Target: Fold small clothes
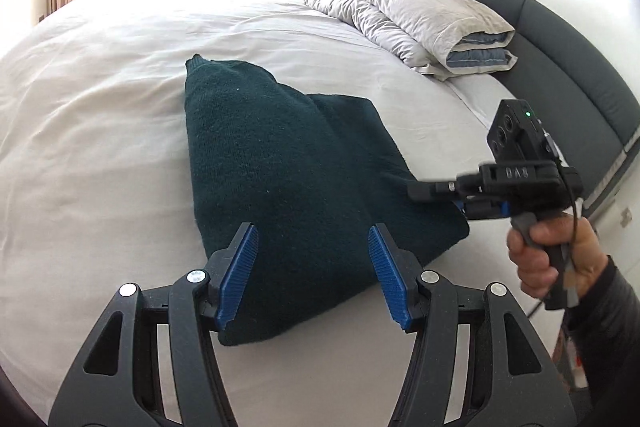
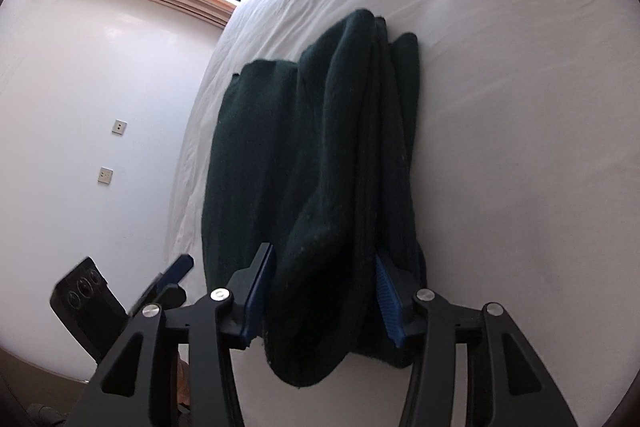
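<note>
Judging the sweater (image 1: 288,163) soft, thick and floppy, I'd grab its edges; left gripper (image 1: 313,277) released, right gripper (image 2: 324,297) loosely straddling a fold.

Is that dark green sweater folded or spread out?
Folded. The sweater lies on the bed as a compact bundle, layers stacked along one edge.

Both wrist cameras look steeply down, close, sharing the dark sweater (image 1: 288,179).

"DAB" embossed on right gripper (image 1: 434,193) body.
</note>
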`<state>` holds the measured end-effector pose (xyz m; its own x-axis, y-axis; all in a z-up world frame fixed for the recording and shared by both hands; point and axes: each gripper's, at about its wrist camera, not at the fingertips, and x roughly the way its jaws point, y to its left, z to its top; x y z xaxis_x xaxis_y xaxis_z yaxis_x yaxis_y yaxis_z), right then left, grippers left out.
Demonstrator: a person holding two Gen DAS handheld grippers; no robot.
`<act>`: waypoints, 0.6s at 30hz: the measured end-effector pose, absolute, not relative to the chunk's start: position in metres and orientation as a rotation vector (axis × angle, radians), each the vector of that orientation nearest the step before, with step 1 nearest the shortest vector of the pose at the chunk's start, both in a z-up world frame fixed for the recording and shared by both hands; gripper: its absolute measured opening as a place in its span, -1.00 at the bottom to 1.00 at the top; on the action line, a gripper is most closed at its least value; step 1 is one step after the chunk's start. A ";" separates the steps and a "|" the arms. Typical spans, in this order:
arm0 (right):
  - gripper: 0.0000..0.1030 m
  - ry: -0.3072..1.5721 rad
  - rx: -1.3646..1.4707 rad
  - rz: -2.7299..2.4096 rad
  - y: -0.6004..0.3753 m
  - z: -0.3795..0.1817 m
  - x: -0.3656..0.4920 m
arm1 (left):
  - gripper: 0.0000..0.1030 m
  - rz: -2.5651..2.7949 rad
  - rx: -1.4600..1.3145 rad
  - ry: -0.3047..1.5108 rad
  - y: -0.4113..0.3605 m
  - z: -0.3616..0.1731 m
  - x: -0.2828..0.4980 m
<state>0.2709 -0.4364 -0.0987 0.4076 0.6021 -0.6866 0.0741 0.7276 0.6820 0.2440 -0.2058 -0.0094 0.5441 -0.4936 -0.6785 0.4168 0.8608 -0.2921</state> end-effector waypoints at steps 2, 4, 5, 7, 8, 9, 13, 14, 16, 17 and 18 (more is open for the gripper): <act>-0.62 1.134 0.671 0.354 -0.429 -0.099 0.268 | 0.10 -0.544 -0.099 0.853 -0.207 -0.017 0.253; -0.77 1.120 0.675 0.344 -0.429 -0.098 0.265 | 0.10 -0.545 -0.098 0.862 -0.209 -0.025 0.259; -0.80 1.106 0.685 0.337 -0.430 -0.098 0.263 | 0.10 -0.540 -0.090 0.862 -0.216 -0.029 0.262; -0.82 1.067 0.711 0.325 -0.437 -0.098 0.259 | 0.10 -0.534 -0.077 0.867 -0.220 -0.028 0.262; -0.82 1.050 0.728 0.316 -0.440 -0.099 0.256 | 0.09 -0.526 -0.071 0.867 -0.222 -0.032 0.268; -0.82 1.032 0.751 0.313 -0.443 -0.100 0.252 | 0.10 -0.519 -0.065 0.868 -0.223 -0.035 0.271; -0.83 0.990 0.846 0.305 -0.461 -0.119 0.243 | 0.09 -0.511 -0.066 0.894 -0.223 -0.051 0.286; -0.84 0.997 0.874 0.301 -0.461 -0.128 0.244 | 0.09 -0.512 -0.064 0.909 -0.223 -0.058 0.289; -0.86 0.984 0.907 0.304 -0.464 -0.141 0.242 | 0.09 -0.516 -0.062 0.916 -0.222 -0.068 0.290; -0.86 0.968 0.921 0.308 -0.465 -0.142 0.240 | 0.09 -0.520 -0.058 0.907 -0.220 -0.070 0.289; -0.86 0.959 0.925 0.310 -0.463 -0.142 0.240 | 0.09 -0.524 -0.064 0.899 -0.218 -0.069 0.289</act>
